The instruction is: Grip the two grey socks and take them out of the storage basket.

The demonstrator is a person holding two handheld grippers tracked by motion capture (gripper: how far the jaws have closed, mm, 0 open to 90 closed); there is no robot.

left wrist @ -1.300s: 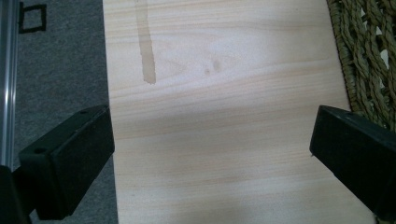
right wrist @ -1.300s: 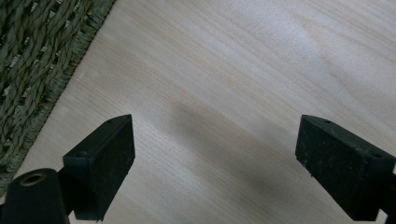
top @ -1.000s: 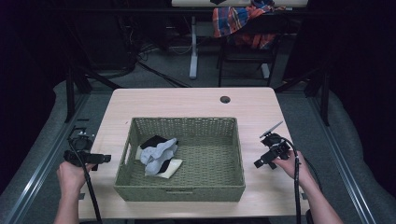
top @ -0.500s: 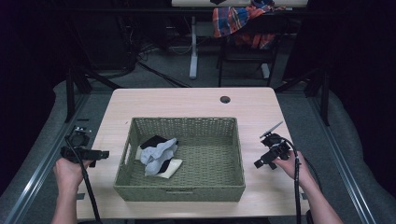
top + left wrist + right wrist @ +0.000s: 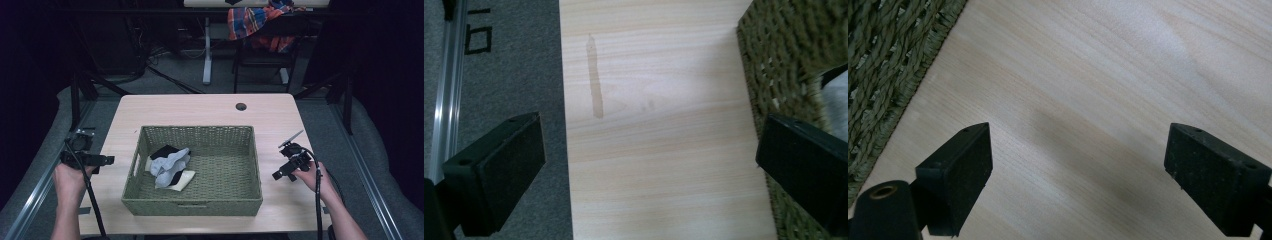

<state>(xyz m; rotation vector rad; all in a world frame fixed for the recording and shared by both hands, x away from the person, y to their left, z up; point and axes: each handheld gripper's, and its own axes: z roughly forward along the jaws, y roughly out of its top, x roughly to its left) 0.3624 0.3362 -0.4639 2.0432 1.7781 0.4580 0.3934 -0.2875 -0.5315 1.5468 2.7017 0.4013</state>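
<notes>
Basket of green woven fibre sits at the centre of the wooden table, long side toward the person. Inside it, against the wall at 9 o'clock, lies a loose pile of socks: pale blue-grey, black and cream pieces overlapping one another.

Left gripper is held at 9 o'clock of the basket, over the table's edge, apart from the basket wall. In the left gripper view its jaws stand wide open with nothing between them: one jaw hangs over the grey floor beyond the table edge, the other over the basket rim. Bare tabletop with a faint streak lies between the jaws.

Right gripper is held at 3 o'clock of the basket, near its wall but not touching it. In the right gripper view its jaws are also spread wide and empty above bare wood, with the woven basket wall at 10 o'clock.

A small dark round hole sits in the table at 12 o'clock of the basket, well apart from it.
</notes>
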